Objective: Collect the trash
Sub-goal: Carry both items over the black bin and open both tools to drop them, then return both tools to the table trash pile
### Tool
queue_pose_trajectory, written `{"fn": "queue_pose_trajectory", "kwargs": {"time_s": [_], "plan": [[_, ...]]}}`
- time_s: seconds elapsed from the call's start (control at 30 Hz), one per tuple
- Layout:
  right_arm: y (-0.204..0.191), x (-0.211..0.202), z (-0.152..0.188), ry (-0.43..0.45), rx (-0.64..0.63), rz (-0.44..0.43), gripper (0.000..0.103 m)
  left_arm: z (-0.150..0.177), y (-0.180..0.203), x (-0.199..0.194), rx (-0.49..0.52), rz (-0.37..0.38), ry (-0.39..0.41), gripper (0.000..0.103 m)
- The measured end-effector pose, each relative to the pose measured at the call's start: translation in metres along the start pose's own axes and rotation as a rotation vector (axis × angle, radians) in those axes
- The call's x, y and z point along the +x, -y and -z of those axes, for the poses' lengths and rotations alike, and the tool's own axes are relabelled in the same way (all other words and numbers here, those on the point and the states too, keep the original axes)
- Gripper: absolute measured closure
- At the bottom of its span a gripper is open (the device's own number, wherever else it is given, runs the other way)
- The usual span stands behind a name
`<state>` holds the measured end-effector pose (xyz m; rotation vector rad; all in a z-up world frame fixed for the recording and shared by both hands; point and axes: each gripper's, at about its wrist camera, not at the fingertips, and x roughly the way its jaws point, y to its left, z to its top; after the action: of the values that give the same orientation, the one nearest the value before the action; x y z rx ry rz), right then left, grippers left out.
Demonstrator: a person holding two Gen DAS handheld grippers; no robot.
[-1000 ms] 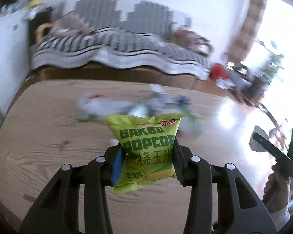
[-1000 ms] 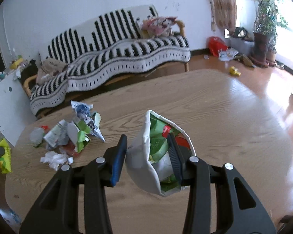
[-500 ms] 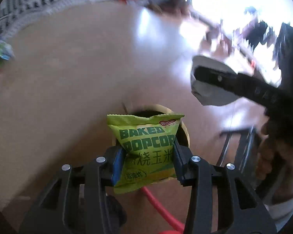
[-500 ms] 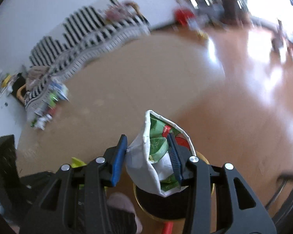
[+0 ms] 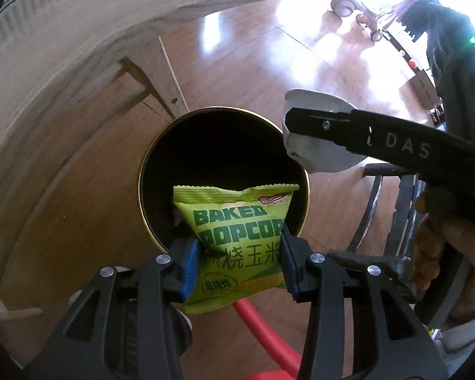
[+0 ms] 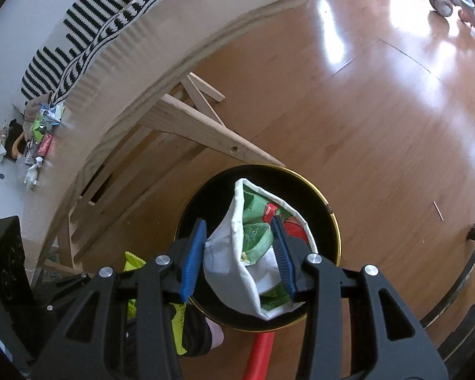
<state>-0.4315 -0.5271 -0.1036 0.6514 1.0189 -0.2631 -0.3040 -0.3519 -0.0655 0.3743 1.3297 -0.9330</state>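
A glossy wooden floor [image 6: 380,101] catches bright glare from the right, beside a pale wooden table [image 6: 161,50] on slanted legs, with a black-and-white striped sofa [image 6: 88,22] against a white wall [image 6: 25,3] behind.

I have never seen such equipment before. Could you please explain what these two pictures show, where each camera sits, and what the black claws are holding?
No robot is here: a person holds a handheld two-finger gripper in each hand, with a fisheye camera on each looking along its fingers. In the left wrist view, the left gripper is shut on a green baked popcorn bag. In the right wrist view, the right gripper is shut on a white crumpled wrapper. Both hang above a black trash bin with a gold rim, standing on the wooden floor beside a wooden table. More trash lies on the table's far end.
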Motion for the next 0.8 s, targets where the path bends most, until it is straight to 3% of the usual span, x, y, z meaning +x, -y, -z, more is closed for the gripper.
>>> {"fn": "queue_pose_trajectory", "kwargs": {"time_s": [0.1, 0.13, 0.17, 0.23, 0.33, 0.47, 0.53, 0.67, 0.8], "plan": [[0.004, 0.001, -0.007, 0.003, 0.026, 0.000, 0.059, -0.002, 0.002, 0.006, -0.001, 0.001, -0.003, 0.057], [0.006, 0.000, -0.008, 0.004, 0.039, 0.001, 0.056, -0.004, 0.003, 0.008, -0.009, 0.000, -0.004, 0.041], [0.010, -0.002, -0.010, 0.009, 0.052, 0.003, 0.035, -0.004, 0.002, 0.008, -0.019, -0.003, 0.001, 0.009], [0.014, -0.010, -0.012, 0.038, 0.073, 0.011, 0.010, -0.006, 0.004, 0.006, -0.025, -0.026, 0.026, 0.006], [0.020, -0.021, -0.016, 0.066, 0.096, 0.010, 0.007, -0.005, 0.007, 0.001, 0.018, -0.049, -0.002, 0.006], [0.019, -0.043, -0.023, 0.132, 0.083, 0.093, 0.007, -0.009, 0.003, -0.031, 0.022, -0.101, 0.085, 0.006], [0.001, -0.058, -0.031, 0.196, -0.005, 0.122, 0.007, -0.010, -0.007, -0.058, -0.005, -0.100, 0.140, 0.006], [-0.056, -0.080, -0.051, 0.302, -0.131, 0.057, 0.007, -0.003, -0.048, -0.130, -0.088, -0.154, 0.275, 0.006], [-0.129, -0.077, -0.072, 0.314, -0.266, -0.038, 0.007, 0.029, -0.132, -0.207, -0.281, -0.257, 0.406, 0.006]]}}
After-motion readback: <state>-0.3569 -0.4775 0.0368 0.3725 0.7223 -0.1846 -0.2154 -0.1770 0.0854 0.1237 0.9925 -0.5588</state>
